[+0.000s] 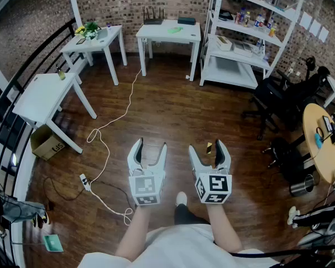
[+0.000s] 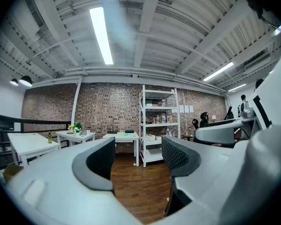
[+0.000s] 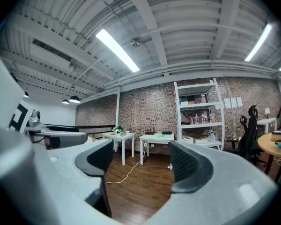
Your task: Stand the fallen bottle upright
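Note:
Both grippers are held level at waist height over the wooden floor, far from any table. My left gripper point(image 1: 150, 149) point(image 2: 138, 156) is open, with only floor between its dark pads. My right gripper point(image 1: 207, 149) point(image 3: 143, 161) is open too and holds nothing. A small dark bottle point(image 1: 61, 75) point(image 2: 49, 137) stands on the near white table point(image 1: 36, 96) at the far left; it looks upright. Several small bottles point(image 1: 257, 20) sit on the white shelf unit point(image 1: 234, 71) at the back right. No lying bottle shows in any view.
Two more white tables point(image 1: 95, 38) point(image 1: 167, 32) stand against the brick wall. A white cable point(image 1: 109, 149) snakes over the floor to a power strip point(image 1: 85, 182). A cardboard box point(image 1: 44, 144), a black railing point(image 1: 11, 88), office chairs point(image 1: 279, 99) and a round wooden table point(image 1: 321, 144) ring the room.

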